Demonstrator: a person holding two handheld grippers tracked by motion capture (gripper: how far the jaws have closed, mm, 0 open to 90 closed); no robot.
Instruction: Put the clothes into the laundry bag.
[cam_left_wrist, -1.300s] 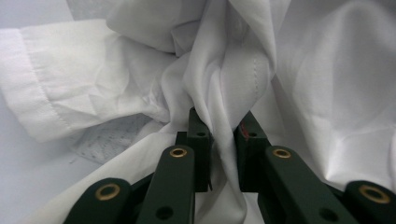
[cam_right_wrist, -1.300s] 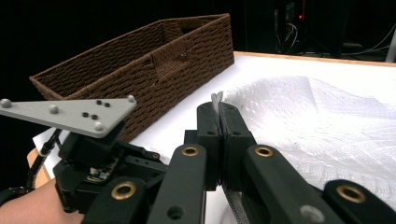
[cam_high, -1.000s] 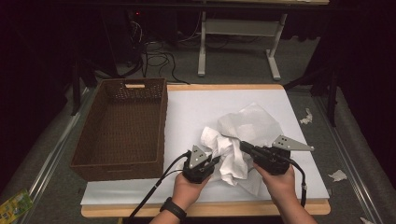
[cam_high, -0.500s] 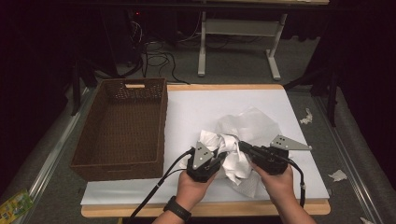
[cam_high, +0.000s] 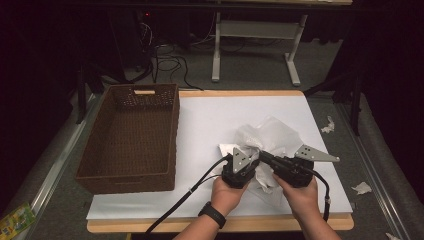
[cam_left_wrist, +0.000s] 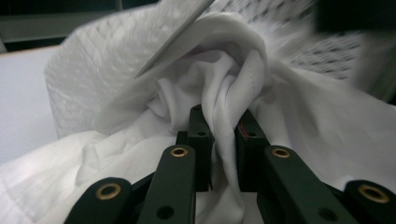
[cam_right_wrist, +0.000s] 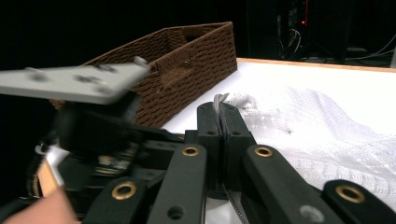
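Note:
A crumpled white cloth (cam_high: 272, 137) lies on the white table near its front edge. My left gripper (cam_high: 248, 162) is shut on a twisted fold of the white cloth (cam_left_wrist: 229, 98), which runs up between its black jaws. My right gripper (cam_high: 263, 157) points left and is shut on a thin edge of the white cloth (cam_right_wrist: 308, 126); the pinched edge pokes out above its jaw tips. The two grippers sit almost touching, held by a person's hands (cam_high: 227, 192).
A brown wicker basket (cam_high: 131, 137) stands on the table's left part, with nothing inside. Small white scraps (cam_high: 327, 125) lie off the table's right edge. Beyond the far edge are cables and a white table leg (cam_high: 217, 47).
Both grippers have drawn closer together over the cloth. The left one has moved right and slightly away from the front edge, bunching the cloth between them.

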